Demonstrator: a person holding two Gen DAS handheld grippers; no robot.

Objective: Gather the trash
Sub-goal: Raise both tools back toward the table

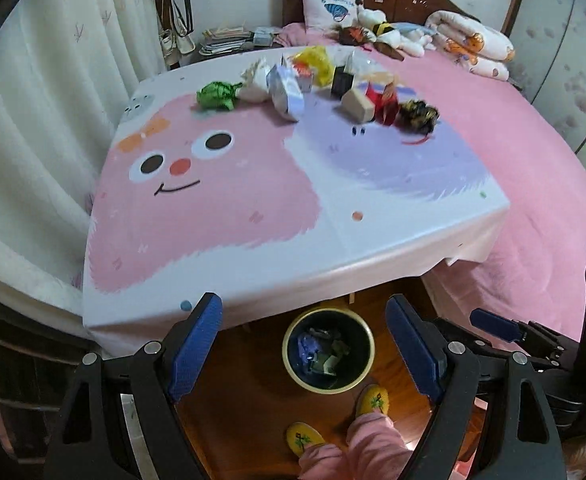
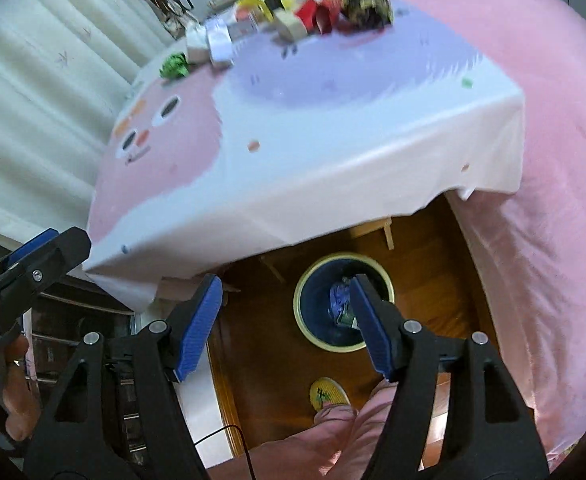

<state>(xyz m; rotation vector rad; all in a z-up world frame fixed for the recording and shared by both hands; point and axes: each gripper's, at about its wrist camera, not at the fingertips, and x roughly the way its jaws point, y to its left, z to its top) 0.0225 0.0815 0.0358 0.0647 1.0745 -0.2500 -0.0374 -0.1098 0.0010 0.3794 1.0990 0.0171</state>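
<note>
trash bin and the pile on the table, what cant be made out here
- Bin contents: left wrist view shows crumpled blue and green scraps, too small and dark to name.
- Bin, right wrist view: the right gripper has a finger covering part of its opening.
- Trash pile on the table: motion blur in the right wrist view smears the items.
- Black box: partly behind the beige box, label unreadable.

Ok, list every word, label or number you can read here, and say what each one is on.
"OLAI": letters cut off at the picture's edge, on the body of the left tool, seen from the right wrist.
Pillow: a line of script above its drawing, too small to read.
Wrappers on the table: any print is blurred.
No other text legible.
</note>
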